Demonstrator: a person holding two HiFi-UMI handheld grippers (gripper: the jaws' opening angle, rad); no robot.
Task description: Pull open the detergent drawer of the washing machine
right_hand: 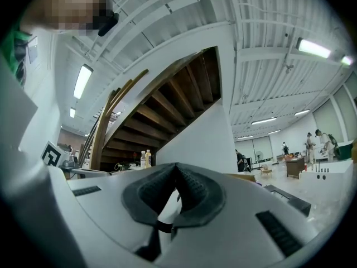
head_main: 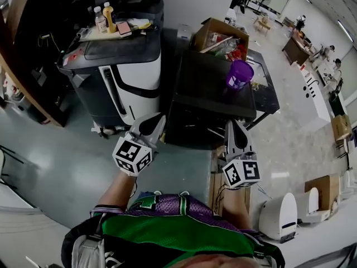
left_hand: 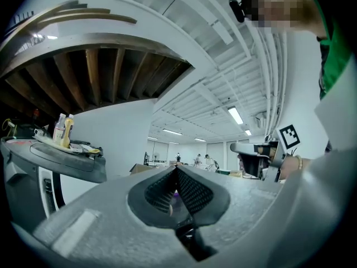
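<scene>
Grippers sat nearest, held out level ahead of the person's chest. The left gripper (head_main: 158, 121) and right gripper (head_main: 232, 128) each had jaws pressed together on nothing, likely carried that way for the approach, since no handle was within reach. Just past the left one stood the washing machine (head_main: 131, 77), white front with a dark top (judged to be it; bottles (head_main: 105, 18) and clutter rested on its lid), so the left tool looked better placed for the pull. The detergent drawer could not be made out in any view and was presumably unopened, so the task looked unstarted. Past the right gripper was a black table (head_main: 206, 88) carrying a purple cup (head_main: 239, 74), then a cardboard box (head_main: 217, 38).
</scene>
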